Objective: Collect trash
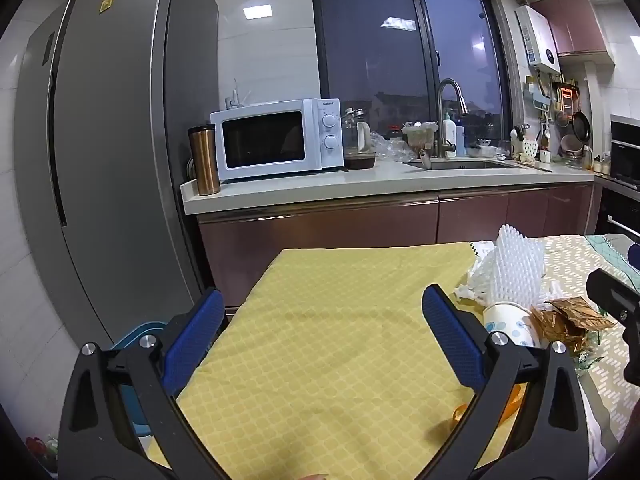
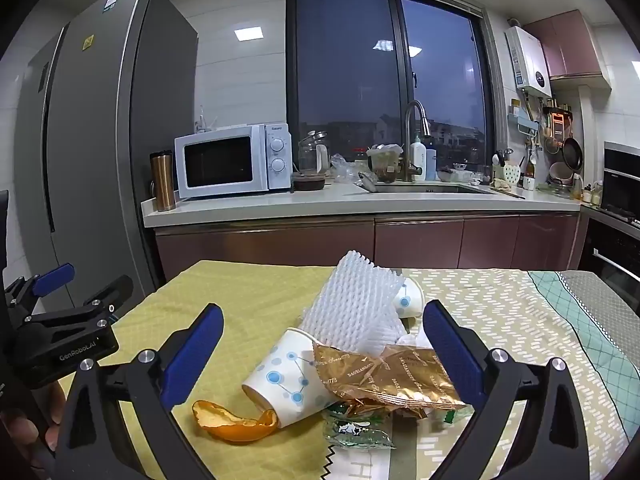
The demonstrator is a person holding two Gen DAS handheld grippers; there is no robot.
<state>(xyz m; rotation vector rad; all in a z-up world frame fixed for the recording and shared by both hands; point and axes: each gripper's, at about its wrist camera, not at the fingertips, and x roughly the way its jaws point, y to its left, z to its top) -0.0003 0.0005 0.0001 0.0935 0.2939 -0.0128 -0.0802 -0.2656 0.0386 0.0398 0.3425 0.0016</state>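
- Left gripper (image 1: 322, 320): jaws spread wide, empty, above bare yellow cloth (image 1: 320, 360); trash pile at its 2 o'clock, half hidden behind the right finger.
- Right gripper (image 2: 324, 344): jaws spread wide, nothing pinched.
- Between its fingers: cup (image 2: 280, 380), gold wrapper (image 2: 400, 376), foam net (image 2: 352, 304).
- Peel (image 2: 232, 424) at 7 o'clock of the cup, touching its mouth.
- Second cup (image 2: 408, 300) mostly hidden behind the net.
- Green wrapper (image 2: 356, 432): print illegible.
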